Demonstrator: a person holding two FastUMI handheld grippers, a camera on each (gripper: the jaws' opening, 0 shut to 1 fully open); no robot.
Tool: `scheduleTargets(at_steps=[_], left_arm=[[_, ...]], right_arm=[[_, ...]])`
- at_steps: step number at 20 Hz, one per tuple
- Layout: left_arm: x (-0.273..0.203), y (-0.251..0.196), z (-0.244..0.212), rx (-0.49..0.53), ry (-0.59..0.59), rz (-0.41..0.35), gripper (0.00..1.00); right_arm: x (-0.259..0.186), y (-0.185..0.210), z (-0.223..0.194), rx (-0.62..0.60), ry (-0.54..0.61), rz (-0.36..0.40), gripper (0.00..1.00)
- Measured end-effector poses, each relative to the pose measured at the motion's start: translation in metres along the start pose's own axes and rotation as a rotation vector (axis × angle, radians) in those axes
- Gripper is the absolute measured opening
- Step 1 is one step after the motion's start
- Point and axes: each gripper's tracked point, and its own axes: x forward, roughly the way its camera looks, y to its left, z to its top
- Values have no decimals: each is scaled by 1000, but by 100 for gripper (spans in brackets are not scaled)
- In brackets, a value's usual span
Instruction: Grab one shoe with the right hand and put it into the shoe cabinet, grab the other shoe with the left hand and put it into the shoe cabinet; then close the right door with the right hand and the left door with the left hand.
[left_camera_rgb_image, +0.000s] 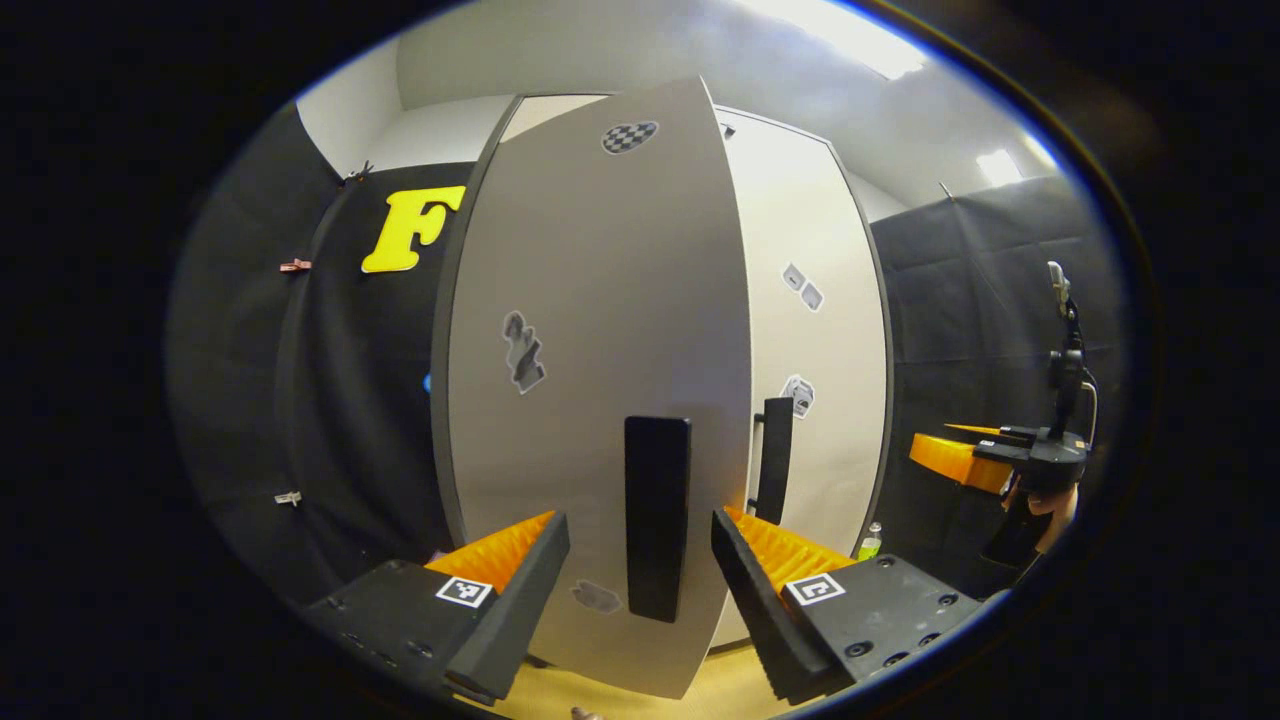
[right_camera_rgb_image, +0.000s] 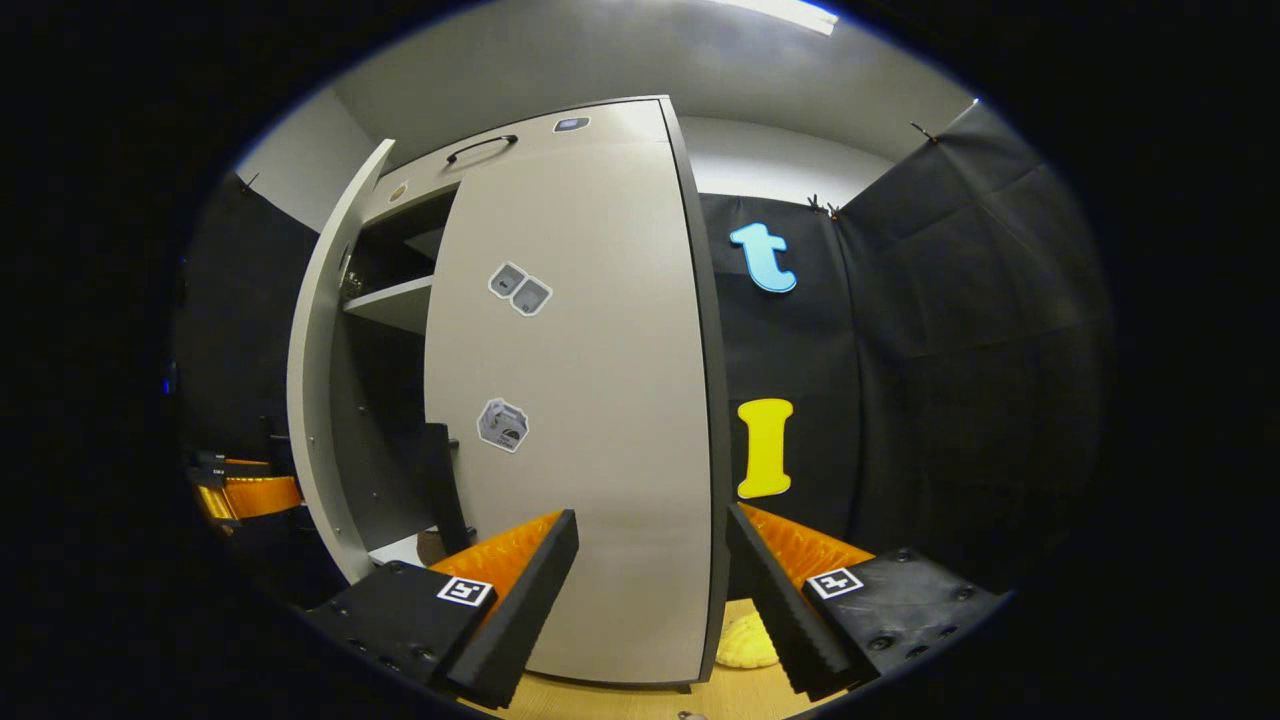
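Grey left door, stickered, ajar

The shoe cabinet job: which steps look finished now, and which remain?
The right door looks closed. The left door stands ajar; the left gripper is open around its handle without pressing. The right gripper is open and empty. Left: closing that door. Shoes inside cannot be confirmed.

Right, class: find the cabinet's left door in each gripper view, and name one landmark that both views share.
Left gripper view: the left door stands in the centre, ajar, its front to the camera.
Right gripper view: the left door stands at the left, swung open, seen nearly edge-on.
Shared landmark: the pair of stickers on the right door.
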Motion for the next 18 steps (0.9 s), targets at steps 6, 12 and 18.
scheduleTargets(at_steps=[6, 12, 18], left_arm=[[-54, -6, 4, 30, 1, -40, 91], [-96, -8, 0, 16, 28, -130, 91], [-121, -13, -3, 2, 36, -196, 91]], right_arm=[[-40, 41, 7, -16, -4, 31, 98], [-96, 95, 10, -63, -4, 47, 98], [-135, 110, 11, -69, 14, 12, 98]])
